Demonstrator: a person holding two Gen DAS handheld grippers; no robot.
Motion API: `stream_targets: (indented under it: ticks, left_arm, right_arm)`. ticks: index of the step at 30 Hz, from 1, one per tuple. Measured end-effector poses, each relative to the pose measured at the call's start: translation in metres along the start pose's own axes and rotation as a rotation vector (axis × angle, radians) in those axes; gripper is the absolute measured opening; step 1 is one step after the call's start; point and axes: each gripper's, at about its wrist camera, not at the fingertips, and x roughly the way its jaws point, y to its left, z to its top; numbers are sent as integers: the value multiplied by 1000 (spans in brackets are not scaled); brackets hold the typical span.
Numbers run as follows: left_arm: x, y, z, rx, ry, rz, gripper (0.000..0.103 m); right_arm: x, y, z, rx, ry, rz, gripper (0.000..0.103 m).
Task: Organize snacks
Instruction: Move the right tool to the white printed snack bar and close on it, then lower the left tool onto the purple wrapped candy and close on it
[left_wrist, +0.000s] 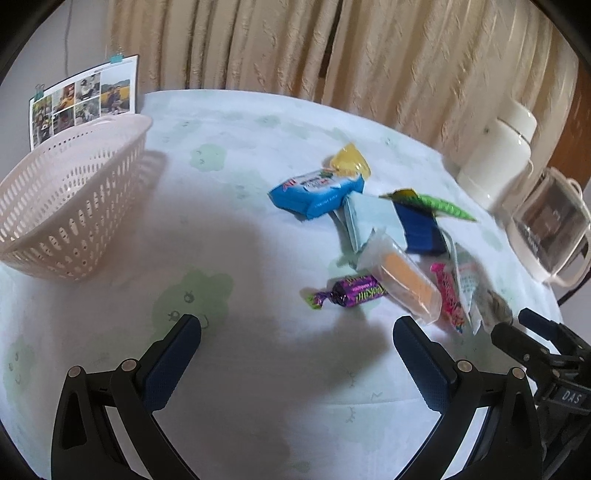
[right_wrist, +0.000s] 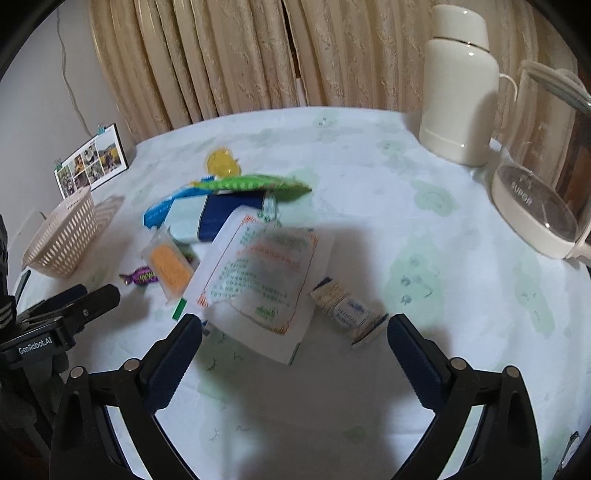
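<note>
Your left claw (left_wrist: 295, 332) and right claw (right_wrist: 295, 328) gape empty over worktop (right_wrist: 369, 177); snacks (left_wrist: 369, 236) piled, basket (left_wrist: 74, 192) left, curtain (left_wrist: 332, 55) behind.

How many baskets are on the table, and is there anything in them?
1. The pink basket stands at the table's far left, in front of the photo card, apart from the snack pile. Its inside is mostly hidden, so I cannot tell whether it holds anything.

basket (left_wrist: 70, 206) 1 | snack packets (right_wrist: 255, 273) about 10 (overlapping) | flask (right_wrist: 460, 88) 1 | kettle (right_wrist: 543, 192) 1
</note>
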Motion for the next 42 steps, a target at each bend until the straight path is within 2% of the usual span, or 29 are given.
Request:
stream_targets:
  ticks: [3, 6, 8, 14, 17, 23, 29, 33, 36, 38, 40, 42]
  left_arm:
    - [0, 2, 0, -15, -3, -12, 103]
    - [-1, 2, 0, -13, -6, -11, 103]
    - [-1, 1, -1, -7, -7, -8, 103]
    - [0, 0, -1, 5, -7, -1, 103]
    - [0, 0, -1, 6, -7, -3, 103]
    - [0, 0, -1, 10, -7, -2, 103]
    - [6, -2, 2, 25, 18, -19, 102]
    - [13, -3, 8, 29, 39, -52, 97]
    - [20, -12, 14, 85, 54, -50, 94]
    - [25, -23, 16, 154, 67, -48, 89]
    - [31, -36, 16, 235, 86, -47, 77]
    - [34, -45, 16, 287, 87, -40, 69]
  right_arm:
    - [-3, -9, 1, 10, -12, -7, 92]
    - [2, -20, 3, 27, 7, -2, 77]
    - [7, -25, 4, 35, 24, 1, 64]
    - [20, -23, 6, -33, 50, -61, 44]
    - [21, -22, 7, -50, 48, -73, 38]
    - [21, -25, 9, -44, 44, -81, 31]
    - [18, -31, 9, 0, 29, -57, 28]
    - [15, -36, 7, 33, 13, -27, 27]
    - [14, -39, 7, 55, 5, -4, 27]
    - [13, -42, 6, 70, 2, 12, 27]
    - [13, -43, 6, 76, -2, 23, 27]
    - [12, -43, 5, 78, -5, 32, 27]
